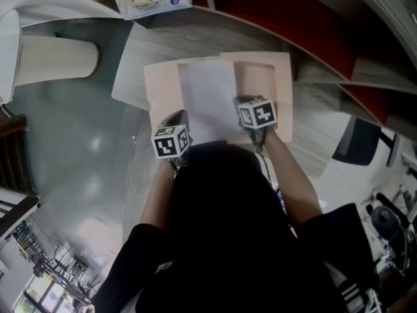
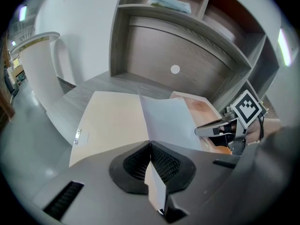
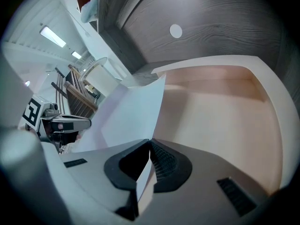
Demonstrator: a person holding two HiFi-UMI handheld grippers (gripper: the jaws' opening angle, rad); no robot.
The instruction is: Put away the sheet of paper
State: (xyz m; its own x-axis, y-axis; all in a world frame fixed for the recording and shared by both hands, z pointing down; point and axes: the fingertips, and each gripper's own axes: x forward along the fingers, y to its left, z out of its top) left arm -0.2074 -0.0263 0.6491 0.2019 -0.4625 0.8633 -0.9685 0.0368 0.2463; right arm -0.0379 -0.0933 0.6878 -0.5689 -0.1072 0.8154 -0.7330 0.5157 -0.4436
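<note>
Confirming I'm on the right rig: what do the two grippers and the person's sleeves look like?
The left gripper and right gripper both have smooth grey bodies with black ribbed pads set in a V-shaped recess. Each carries a white cube printed with black square markers. The person wears a black short-sleeved top.

Both forearms point(image 1: 296, 181) reached forward, side by side. The left gripper point(image 2: 150, 144) and right gripper point(image 3: 150, 142) each pinched the sheet of paper point(image 1: 207, 96), jaws closed.
</note>
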